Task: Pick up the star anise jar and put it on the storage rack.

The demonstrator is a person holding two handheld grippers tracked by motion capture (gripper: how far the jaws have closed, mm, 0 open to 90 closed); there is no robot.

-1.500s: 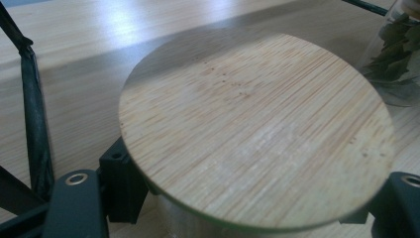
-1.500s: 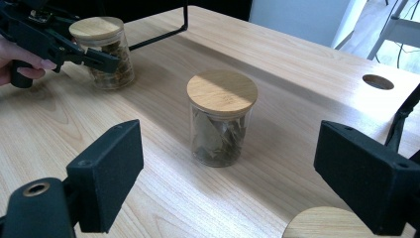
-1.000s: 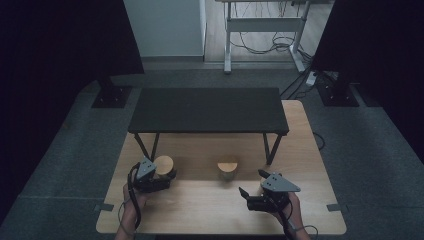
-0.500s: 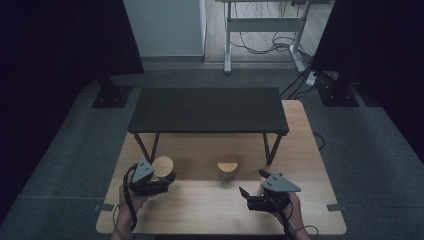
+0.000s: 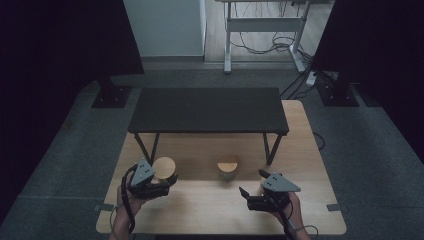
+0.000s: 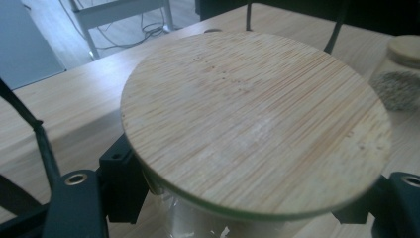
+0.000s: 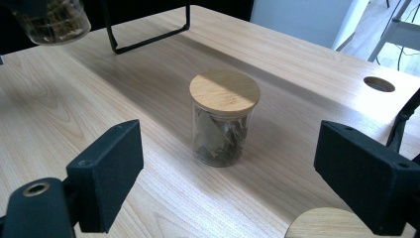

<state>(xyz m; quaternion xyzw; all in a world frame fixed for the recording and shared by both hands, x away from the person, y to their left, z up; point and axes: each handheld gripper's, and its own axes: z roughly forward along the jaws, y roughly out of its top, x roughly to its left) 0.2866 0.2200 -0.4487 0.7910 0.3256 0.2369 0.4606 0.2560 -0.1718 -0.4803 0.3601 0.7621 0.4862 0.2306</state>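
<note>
Glass jar [image 6: 198, 220], round bamboo lid [image 6: 257, 119].

Black shelf [image 5: 207, 110] on a wooden table [image 5: 310, 150], white desk frame [image 5: 262, 25], cables [image 5: 265, 47] behind.

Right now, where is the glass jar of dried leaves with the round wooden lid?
In the high view, the glass jar of dried leaves stands mid-table, just in front of the black metal shelf.

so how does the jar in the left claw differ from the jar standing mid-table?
The jar in the left claw is gripped and tilted, lid facing the camera; the mid-table jar stands upright and free on the table. The mid-table jar holds large dried leaves; the held jar's contents are hard to tell. Both are clear glass with round bamboo lids.
</note>
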